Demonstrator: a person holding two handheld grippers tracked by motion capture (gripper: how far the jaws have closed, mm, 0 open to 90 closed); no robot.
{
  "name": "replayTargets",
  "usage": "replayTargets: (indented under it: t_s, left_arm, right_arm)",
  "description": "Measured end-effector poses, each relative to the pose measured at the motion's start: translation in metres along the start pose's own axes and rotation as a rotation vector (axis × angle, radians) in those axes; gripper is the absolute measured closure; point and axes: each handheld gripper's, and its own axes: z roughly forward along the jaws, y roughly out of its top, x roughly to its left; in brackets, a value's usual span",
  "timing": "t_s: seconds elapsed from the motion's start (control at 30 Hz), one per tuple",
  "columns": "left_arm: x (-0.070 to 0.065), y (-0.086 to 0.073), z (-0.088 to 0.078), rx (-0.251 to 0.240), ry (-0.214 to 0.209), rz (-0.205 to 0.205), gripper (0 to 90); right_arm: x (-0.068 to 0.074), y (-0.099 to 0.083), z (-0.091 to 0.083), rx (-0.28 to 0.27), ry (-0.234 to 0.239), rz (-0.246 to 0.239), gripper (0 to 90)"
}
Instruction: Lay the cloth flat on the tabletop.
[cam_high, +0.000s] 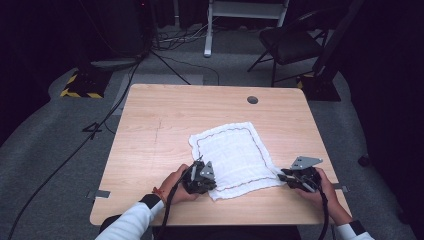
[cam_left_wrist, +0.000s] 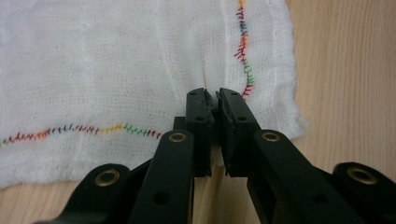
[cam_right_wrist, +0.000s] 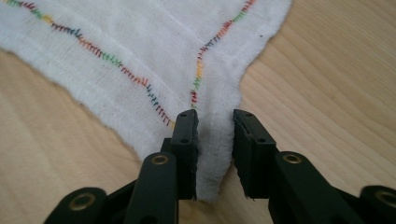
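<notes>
A white gauze cloth (cam_high: 232, 150) with a multicoloured stitched border lies flat on the near right part of the wooden table (cam_high: 160, 115). My left gripper (cam_high: 212, 186) sits at the cloth's near left corner. In the left gripper view its jaws (cam_left_wrist: 212, 99) are pinched together on a small fold of the cloth (cam_left_wrist: 116, 65) just inside the stitching. My right gripper (cam_high: 281, 176) is at the near right corner. In the right gripper view that corner of the cloth (cam_right_wrist: 154, 46) lies between the jaws (cam_right_wrist: 215, 119), which stand apart with a gap.
A round cable hole (cam_high: 252, 100) is in the table's far right area. Beyond the table stand a black folding chair (cam_high: 290, 42), a white frame leg (cam_high: 207, 30) and a yellow-and-black striped base (cam_high: 80, 86), with cables across the grey floor.
</notes>
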Motion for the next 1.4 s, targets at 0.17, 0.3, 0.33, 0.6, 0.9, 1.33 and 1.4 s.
replayTargets:
  t_s: [0.17, 0.3, 0.33, 0.6, 0.9, 1.33, 1.4]
  left_arm:
    - [-0.002, -0.017, -0.012, 0.003, 0.004, -0.032, 82.6]
    - [-0.002, -0.028, -0.021, 0.000, 0.026, -0.053, 79.1]
    - [-0.001, -0.031, -0.024, -0.006, 0.033, -0.074, 76.3]
    - [0.028, -0.037, -0.042, -0.113, 0.220, -0.301, 35.2]
    - [0.072, -0.023, -0.048, -0.183, 0.312, -0.381, 24.3]
    - [0.123, -0.019, -0.013, -0.082, 0.353, -0.436, 24.5]
    - [0.125, -0.019, -0.010, -0.072, 0.366, -0.426, 24.5]
  right_arm:
    - [0.019, 0.003, -0.002, 0.014, 0.065, -0.015, 72.7]
    - [0.032, 0.004, -0.005, 0.020, 0.115, -0.028, 66.5]
    - [0.034, 0.005, -0.006, 0.025, 0.115, -0.038, 63.2]
    - [0.005, 0.031, -0.012, -0.074, 0.026, 0.025, 51.3]
    - [-0.046, 0.083, 0.033, -0.133, -0.025, 0.104, 47.9]
    - [-0.067, 0.124, 0.095, -0.073, -0.041, 0.152, 41.2]
    - [-0.066, 0.126, 0.103, -0.034, -0.057, 0.146, 42.0]
